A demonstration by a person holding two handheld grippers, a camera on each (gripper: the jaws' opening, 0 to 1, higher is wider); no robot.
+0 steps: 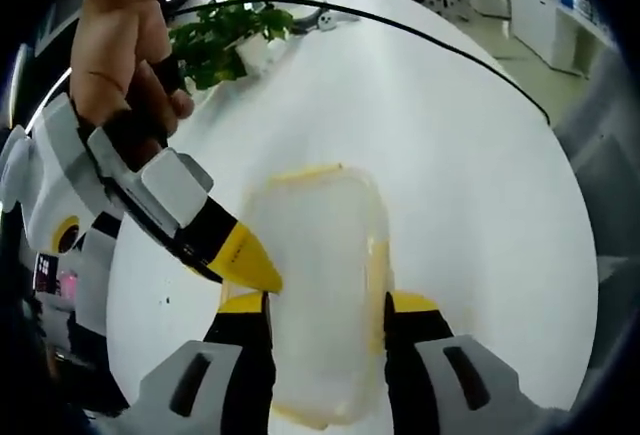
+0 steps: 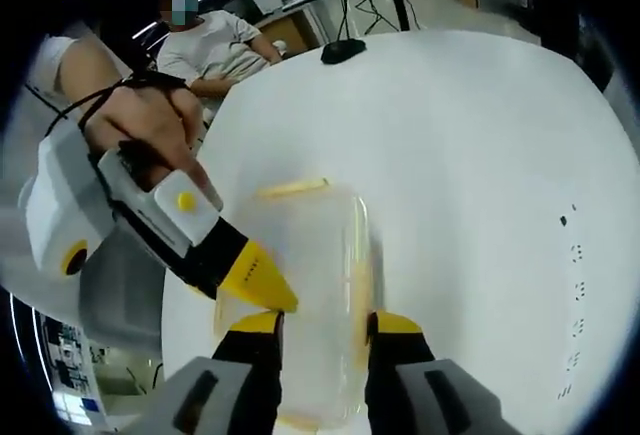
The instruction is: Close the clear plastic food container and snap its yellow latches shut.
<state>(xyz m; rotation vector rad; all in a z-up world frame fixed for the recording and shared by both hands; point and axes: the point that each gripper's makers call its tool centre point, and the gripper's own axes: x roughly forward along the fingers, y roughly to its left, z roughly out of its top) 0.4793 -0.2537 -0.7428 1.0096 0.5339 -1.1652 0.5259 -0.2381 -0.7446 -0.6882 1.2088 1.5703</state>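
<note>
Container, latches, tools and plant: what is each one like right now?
container: lid looks on, lying flat on the white table.
yellow latches: too blurry to tell if snapped.
left tool: jaws apart, either side of the container.
right tool: jaws apart, either side of the container.
plant: upright in its pot.
</note>
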